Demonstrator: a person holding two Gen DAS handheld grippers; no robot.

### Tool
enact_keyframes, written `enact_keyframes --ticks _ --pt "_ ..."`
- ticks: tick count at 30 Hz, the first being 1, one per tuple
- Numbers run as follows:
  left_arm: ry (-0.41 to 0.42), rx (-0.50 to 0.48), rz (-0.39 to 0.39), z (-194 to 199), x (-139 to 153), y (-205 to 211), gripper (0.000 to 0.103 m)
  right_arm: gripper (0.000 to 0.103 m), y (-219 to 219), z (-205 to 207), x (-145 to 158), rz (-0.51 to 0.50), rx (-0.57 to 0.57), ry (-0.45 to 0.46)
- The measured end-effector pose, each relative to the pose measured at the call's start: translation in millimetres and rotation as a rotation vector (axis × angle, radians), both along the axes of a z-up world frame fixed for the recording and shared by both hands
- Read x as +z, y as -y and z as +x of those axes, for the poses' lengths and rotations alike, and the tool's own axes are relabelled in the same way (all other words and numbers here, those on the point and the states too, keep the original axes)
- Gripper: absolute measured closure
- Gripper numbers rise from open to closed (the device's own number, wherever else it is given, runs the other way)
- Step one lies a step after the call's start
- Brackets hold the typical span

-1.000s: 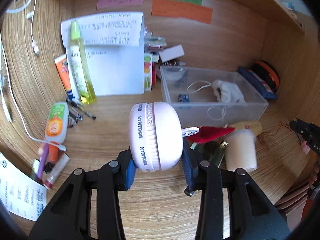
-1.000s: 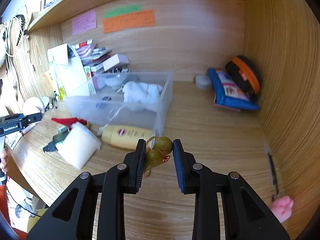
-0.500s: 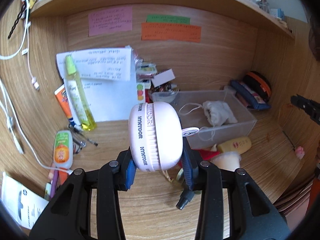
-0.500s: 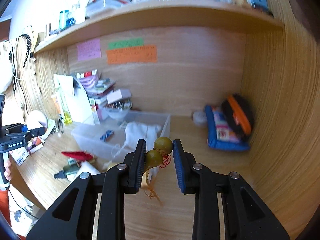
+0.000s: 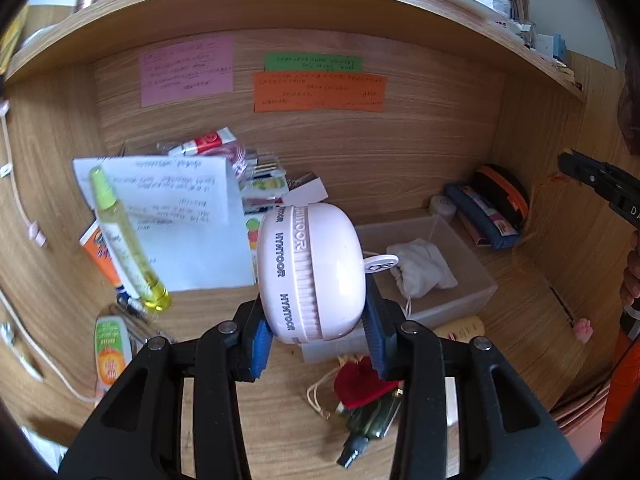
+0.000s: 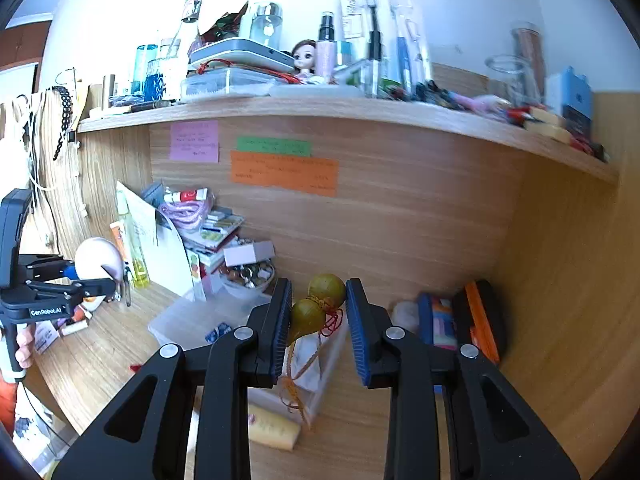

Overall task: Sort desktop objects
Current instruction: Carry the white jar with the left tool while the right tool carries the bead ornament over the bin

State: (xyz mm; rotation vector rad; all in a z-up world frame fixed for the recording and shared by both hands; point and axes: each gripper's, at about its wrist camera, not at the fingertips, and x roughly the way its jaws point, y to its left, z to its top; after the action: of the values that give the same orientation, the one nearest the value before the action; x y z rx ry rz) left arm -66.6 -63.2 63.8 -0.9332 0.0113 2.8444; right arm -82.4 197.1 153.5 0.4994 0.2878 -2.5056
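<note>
My left gripper (image 5: 316, 332) is shut on a round white HYMTOOR case (image 5: 312, 272) and holds it above the desk. My right gripper (image 6: 318, 316) is shut on a small olive gourd charm (image 6: 316, 304) with a red cord and tassel, held high above the clear plastic bin (image 6: 188, 320). The bin (image 5: 460, 284) holds a white cloth pouch (image 5: 420, 268). The left gripper also shows in the right wrist view (image 6: 92, 280), and the right gripper's tip shows at the right of the left wrist view (image 5: 600, 184).
A yellow spray bottle (image 5: 124, 240), papers (image 5: 188, 232) and tubes stand at the left. A red pouch (image 5: 360, 380), dark bottle (image 5: 372, 420) and yellow tube (image 6: 272, 428) lie before the bin. Blue and orange cases (image 6: 460, 320) sit at the back right. A cluttered shelf (image 6: 320, 104) hangs overhead.
Both grippers have risen well above the desk, each keeping its object. The gourd charm has been lifted off the desk and its tassel now hangs free.
</note>
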Motion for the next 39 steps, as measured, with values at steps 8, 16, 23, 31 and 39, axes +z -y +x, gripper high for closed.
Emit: enact_keyframes --ticks 8,16,23,31,39 --pt "0.022 -0.011 -0.001 -38.8 0.7 -5.4 0.064 0.078 43.0 -21.8 -0.8 0.018 0.060 0.003" --pt "0.062 -0.024 -0.006 -81.9 -11.7 -11.2 0.064 0.078 82.2 -49.3 -21.3 0.029 0.135 0.059" --pt "0.131 -0.031 -0.013 -116.5 -42.7 -17.0 0.064 0.078 110.5 -77.0 -57.0 0.082 0.196 0.138" --pt "0.227 -0.064 -0.011 -148.0 -82.7 -23.4 0.064 0.078 132.5 -106.8 -114.4 0.128 0.224 0.267" --pt "0.272 -0.083 -0.040 -161.0 -105.2 -36.1 0.064 0.078 149.1 -111.2 -156.0 0.213 0.254 0.321"
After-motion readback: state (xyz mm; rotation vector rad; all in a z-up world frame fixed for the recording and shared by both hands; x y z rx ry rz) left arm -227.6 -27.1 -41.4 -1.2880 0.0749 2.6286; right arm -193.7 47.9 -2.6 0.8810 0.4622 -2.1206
